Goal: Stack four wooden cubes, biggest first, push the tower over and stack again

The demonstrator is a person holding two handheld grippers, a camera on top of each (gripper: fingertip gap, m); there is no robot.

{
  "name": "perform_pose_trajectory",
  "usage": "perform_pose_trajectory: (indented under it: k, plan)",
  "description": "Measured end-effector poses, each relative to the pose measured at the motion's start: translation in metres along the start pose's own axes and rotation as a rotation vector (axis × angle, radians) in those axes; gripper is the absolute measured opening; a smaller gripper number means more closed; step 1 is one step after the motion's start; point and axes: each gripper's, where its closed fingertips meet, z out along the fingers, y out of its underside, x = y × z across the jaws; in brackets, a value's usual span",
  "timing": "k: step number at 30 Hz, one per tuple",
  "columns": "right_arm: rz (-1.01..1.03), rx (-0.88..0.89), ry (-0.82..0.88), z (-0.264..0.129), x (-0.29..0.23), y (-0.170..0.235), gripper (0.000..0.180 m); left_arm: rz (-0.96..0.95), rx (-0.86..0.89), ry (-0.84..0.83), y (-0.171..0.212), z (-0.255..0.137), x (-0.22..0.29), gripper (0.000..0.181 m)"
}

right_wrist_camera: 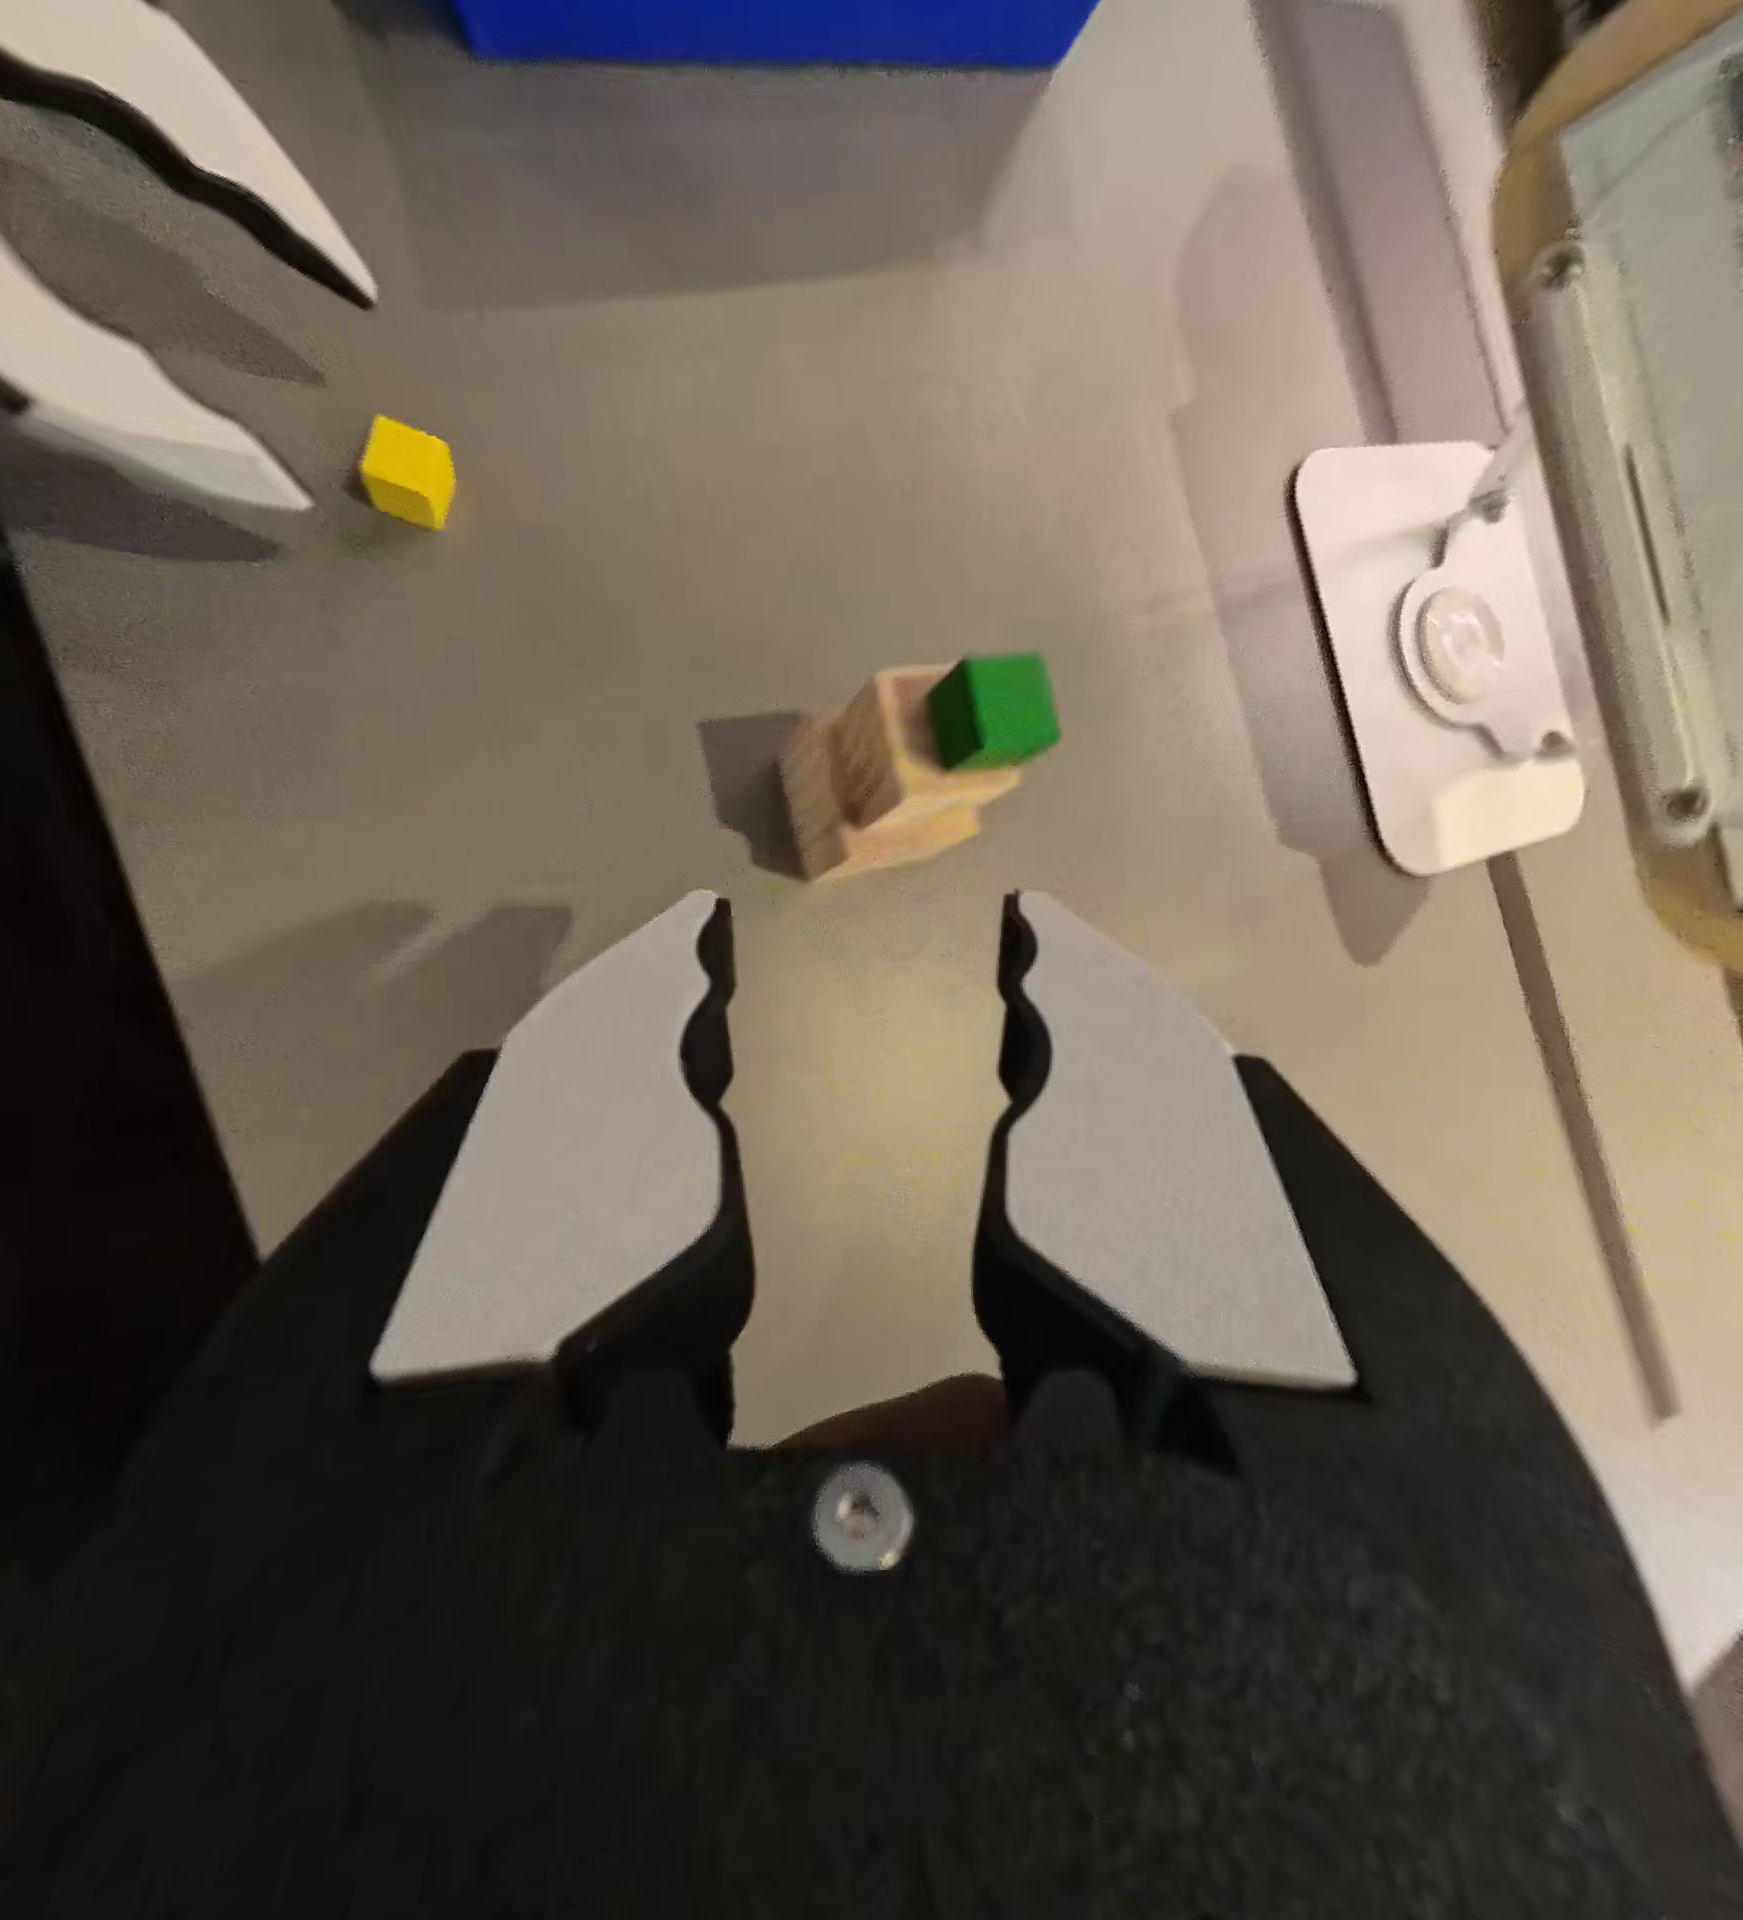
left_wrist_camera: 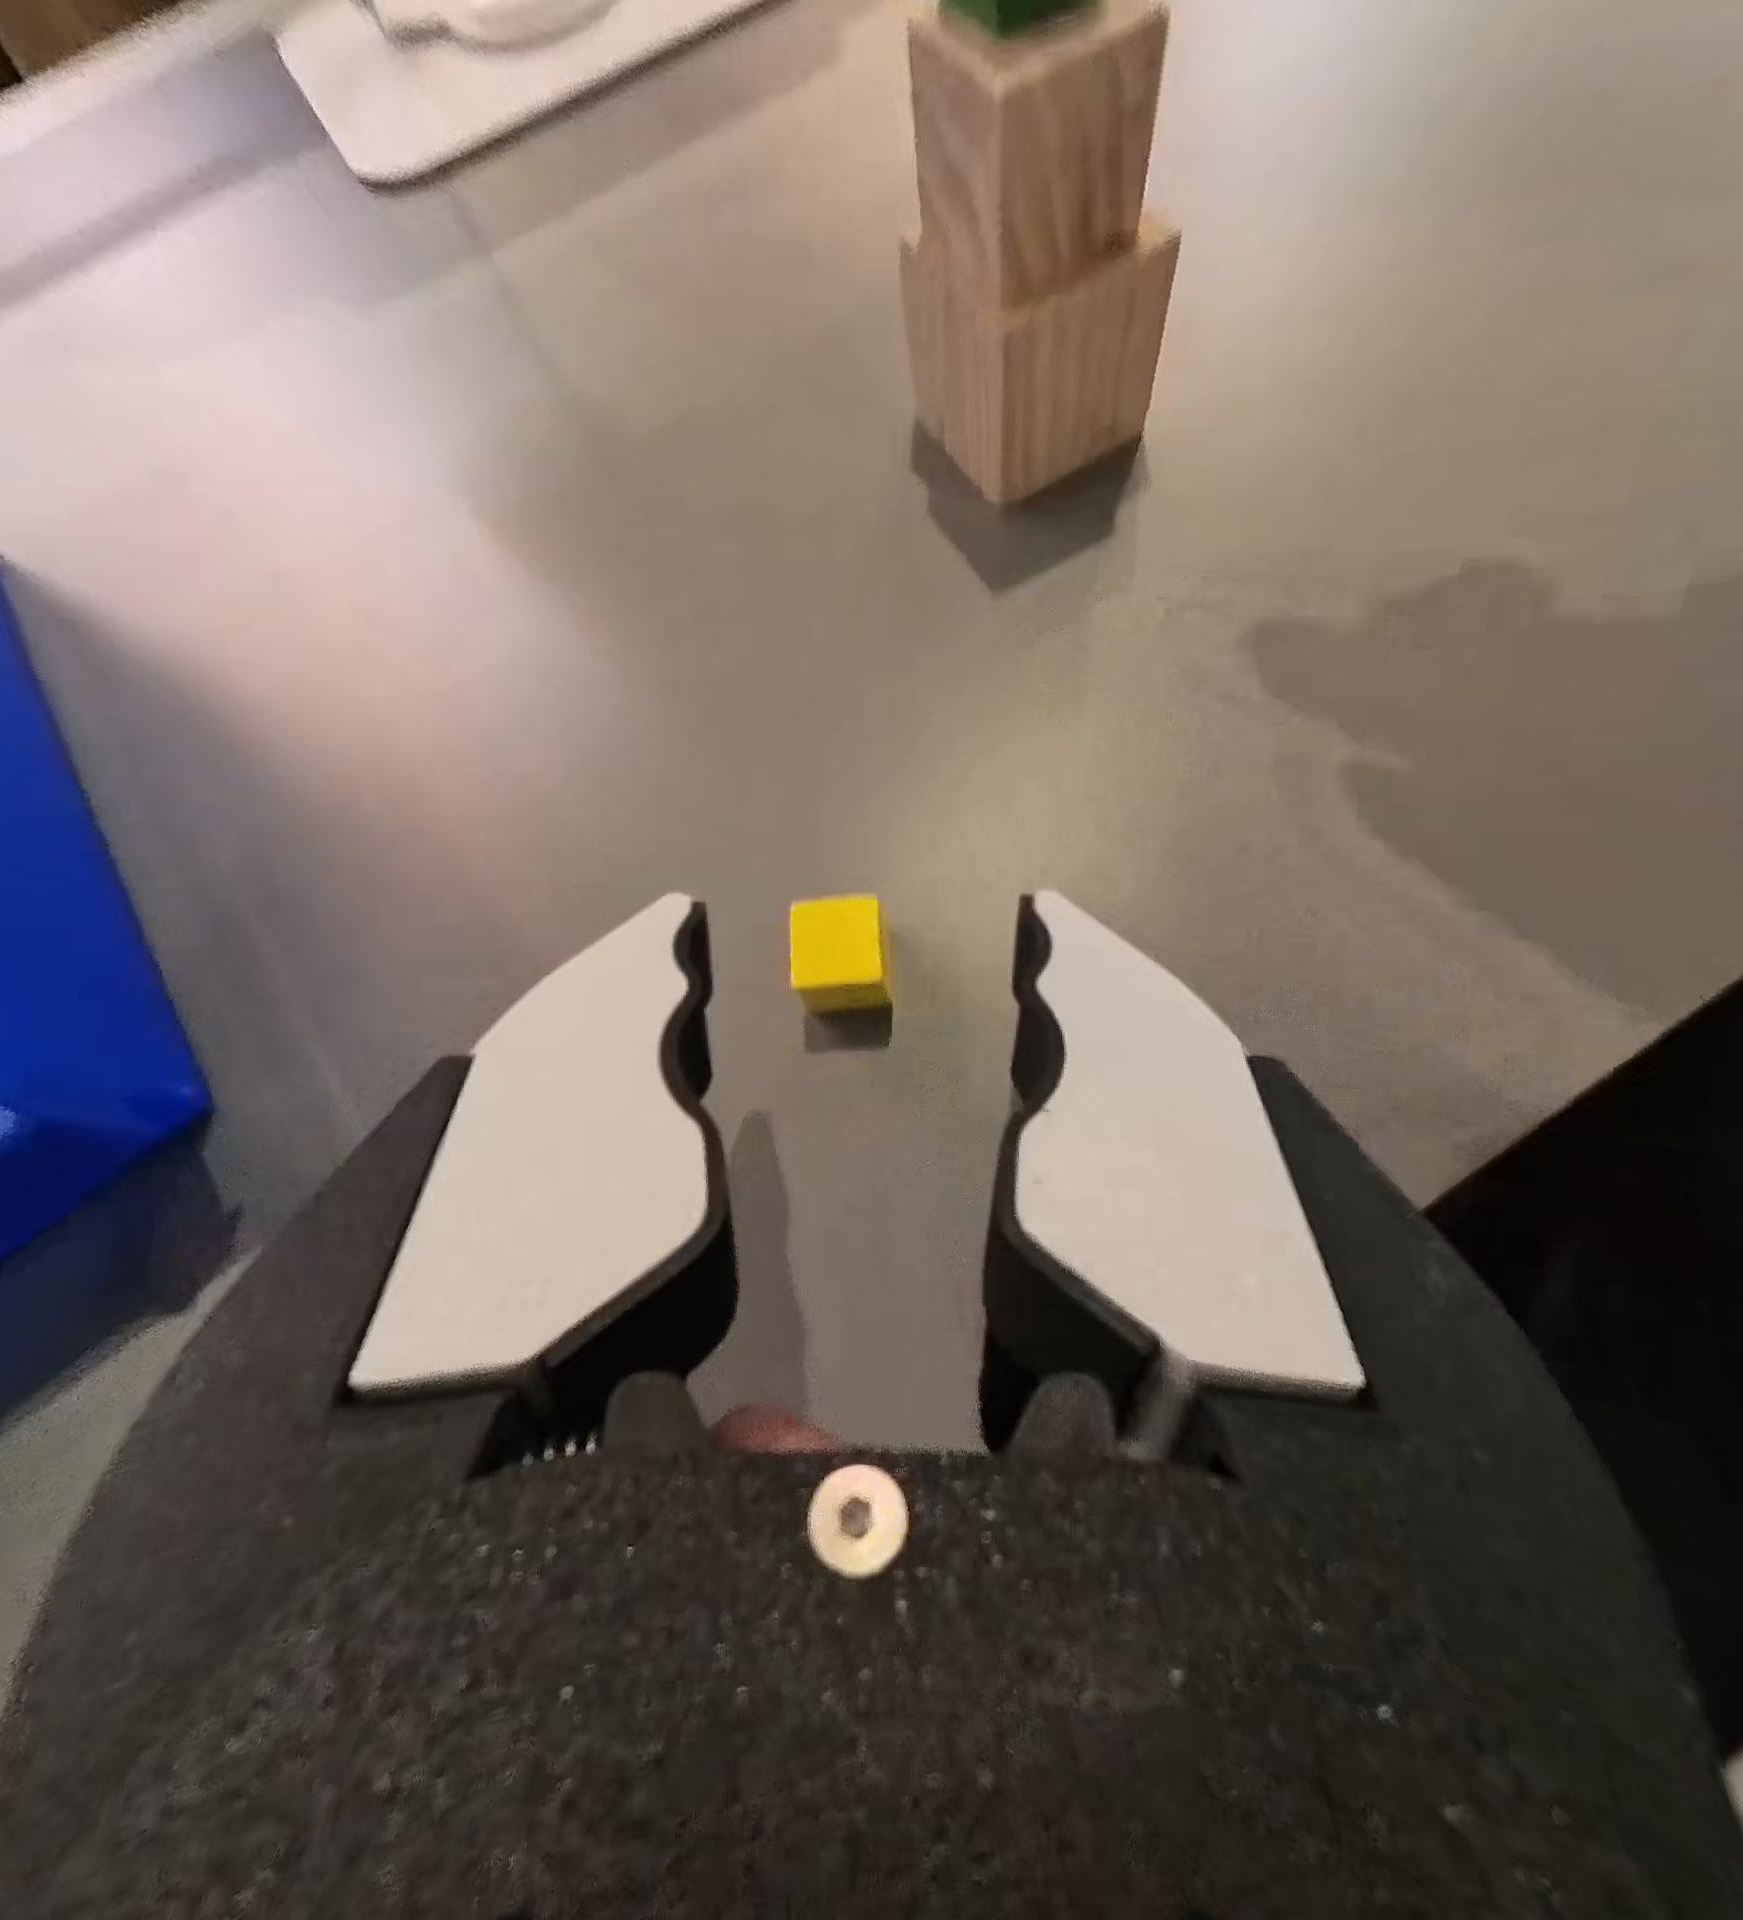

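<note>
Left gripper [left_wrist_camera: 859,940] open astride yellow cube [left_wrist_camera: 839,954] on counter [left_wrist_camera: 534,644]; right gripper [right_wrist_camera: 865,935] open, empty. Probably light, rigid, smooth; pinch opposite flat faces.

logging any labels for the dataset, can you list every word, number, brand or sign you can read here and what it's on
None: no writing can be read in either view.
The yellow cube, green cube and the two plain wooden cubes under it show bare faces.
The blue box, both grippers, left and right, and the white plate bear no marks.
The grey device at the right edge is too blurred to tell.
</note>
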Motion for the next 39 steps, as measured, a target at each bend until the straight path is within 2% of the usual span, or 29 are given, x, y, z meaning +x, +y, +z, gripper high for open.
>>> perform_pose_trajectory:
  k: [1, 4, 7, 10, 14, 19, 21, 23, 27, 29, 33, 36, 39]
  plan:
    - [0.027, 0.032, 0.016, -0.006, -0.011, 0.015, 0.049, 0.001, -0.037, 0.001, 0.006, 0.0, -0.002, 0.056]
    - [0.131, 0.085, 0.078, -0.011, -0.036, 0.065, 0.049, -0.028, -0.099, -0.014, 0.013, 0.007, -0.011, 0.056]
    - [0.281, 0.138, 0.026, -0.009, -0.063, 0.1, 0.048, -0.069, -0.148, 0.018, 0.018, 0.021, -0.012, 0.056]
    - [0.4, 0.203, -0.033, -0.011, -0.083, 0.117, 0.047, -0.059, -0.2, 0.041, 0.027, 0.034, -0.008, 0.057]
    - [0.469, 0.273, -0.017, -0.02, -0.09, 0.128, 0.042, -0.064, -0.206, 0.039, 0.029, 0.039, -0.007, 0.022]
    - [0.479, 0.264, 0.03, -0.018, -0.085, 0.143, 0.041, -0.061, -0.194, 0.044, 0.026, 0.036, -0.008, 0.022]
    - [0.465, 0.286, 0.107, -0.017, -0.072, 0.148, 0.041, -0.026, -0.146, 0.082, 0.008, 0.033, -0.006, 0.022]
    - [0.467, 0.309, 0.136, -0.012, -0.062, 0.151, 0.041, 0.074, -0.072, 0.106, -0.03, 0.026, -0.009, 0.022]
    - [0.52, 0.318, 0.082, -0.001, -0.063, 0.152, 0.04, 0.434, 0.062, 0.246, -0.126, 0.026, 0.0, 0.022]
    - [0.516, 0.312, 0.089, 0.001, -0.065, 0.153, 0.039, 0.616, 0.084, 0.415, -0.156, 0.036, 0.018, 0.022]
    - [0.495, 0.285, 0.084, 0.004, -0.075, 0.157, 0.039, 0.745, -0.065, 0.557, -0.181, 0.074, 0.021, 0.022]
    - [0.458, 0.258, 0.11, 0.005, -0.077, 0.161, 0.039, 0.756, -0.113, 0.677, -0.183, 0.085, 0.029, 0.022]
    - [0.476, 0.262, 0.09, 0.006, -0.08, 0.163, 0.038, 0.764, -0.149, 0.704, -0.181, 0.092, 0.031, 0.022]
